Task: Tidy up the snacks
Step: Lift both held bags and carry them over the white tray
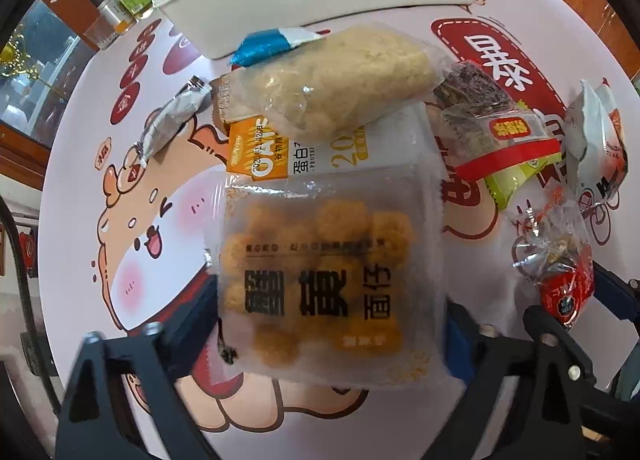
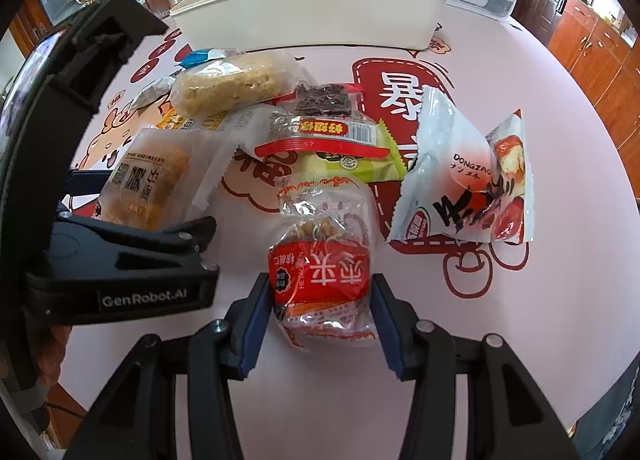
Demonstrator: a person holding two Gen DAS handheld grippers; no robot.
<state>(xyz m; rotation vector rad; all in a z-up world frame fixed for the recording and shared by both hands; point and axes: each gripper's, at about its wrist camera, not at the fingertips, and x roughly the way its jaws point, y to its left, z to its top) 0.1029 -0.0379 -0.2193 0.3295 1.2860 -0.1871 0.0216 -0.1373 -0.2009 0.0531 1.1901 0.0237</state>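
Observation:
My left gripper [image 1: 328, 316] has its blue pads on both sides of a translucent bag of orange-yellow bread balls [image 1: 332, 280], also in the right wrist view [image 2: 148, 188]. My right gripper [image 2: 320, 312] has its pads against a red-labelled clear snack packet [image 2: 320, 276], also in the left wrist view [image 1: 560, 276]. Behind lie a pale rice-cake pack [image 1: 340, 80], an orange OAT bar [image 1: 272, 148], a red-and-green seaweed pack [image 2: 336, 132] and a white DONGZAO pouch [image 2: 464, 180]. A white box [image 2: 304, 16] stands at the back.
The snacks lie on a round table with a pink cartoon cloth [image 2: 520, 300]. A silver wrapper [image 1: 168, 128] lies at the left. Bottles and jars [image 1: 120, 0] stand behind the box. Wooden cabinets [image 2: 600, 72] are at the far right.

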